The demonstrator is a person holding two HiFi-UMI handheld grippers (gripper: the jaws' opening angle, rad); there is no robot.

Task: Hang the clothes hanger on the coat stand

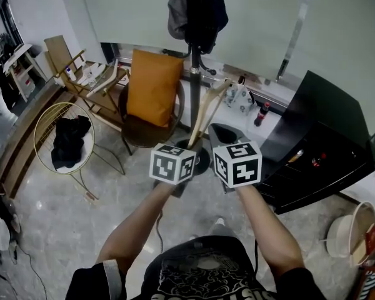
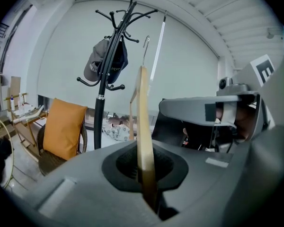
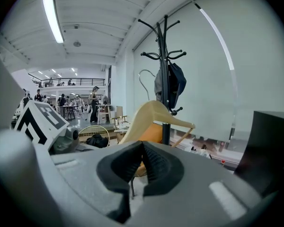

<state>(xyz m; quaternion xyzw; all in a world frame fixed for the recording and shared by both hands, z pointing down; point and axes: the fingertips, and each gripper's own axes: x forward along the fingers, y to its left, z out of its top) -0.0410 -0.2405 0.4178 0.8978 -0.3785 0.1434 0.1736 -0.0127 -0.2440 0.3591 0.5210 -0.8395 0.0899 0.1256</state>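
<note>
Currently the coat stand [image 1: 194,74] is well ahead, caps [image 1: 197,11] on its top arms; best, I judge, to raise the hanger [image 2: 143,117] hook-first over a free arm, clear of the caps, then lower. Wire basket [image 1: 47,120] at left holds a dark garment [image 1: 69,142]. Left gripper [image 2: 144,167] fingers [image 2: 125,162] pinch the hanger's wooden end; right gripper [image 3: 142,162] fingers [image 3: 158,167] pressed together, empty.

no legible text or numbers — the shirt print [image 1: 203,285] is unreadable.
</note>
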